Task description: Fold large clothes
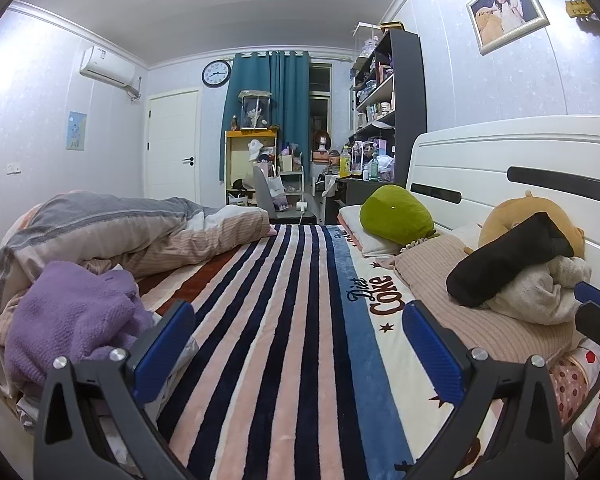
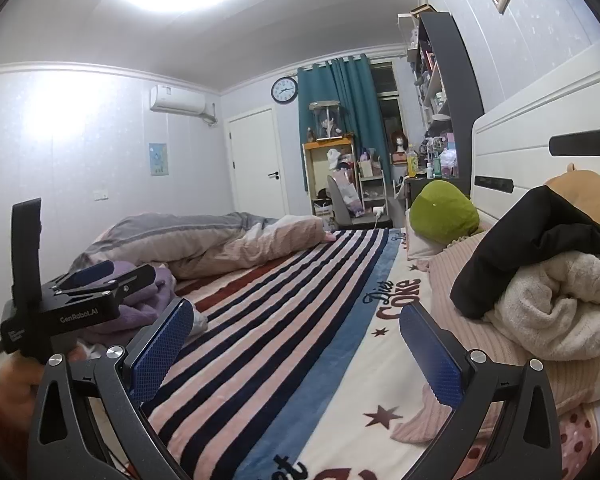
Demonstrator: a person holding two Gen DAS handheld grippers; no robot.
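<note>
While both jaws stand spread and empty, we count two grippers, left gripper (image 1: pixel 298 344) and right gripper (image 2: pixel 296 344), over the striped blanket (image 1: pixel 284 300). One crumpled purple garment (image 1: pixel 68 316) lies left of them; one black-and-cream clothes heap (image 2: pixel 548 284) lies right, on the pillow (image 1: pixel 480 320).

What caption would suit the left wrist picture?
Open left gripper poised over a striped blanket, purple garment at its left, nothing grasped.
</note>
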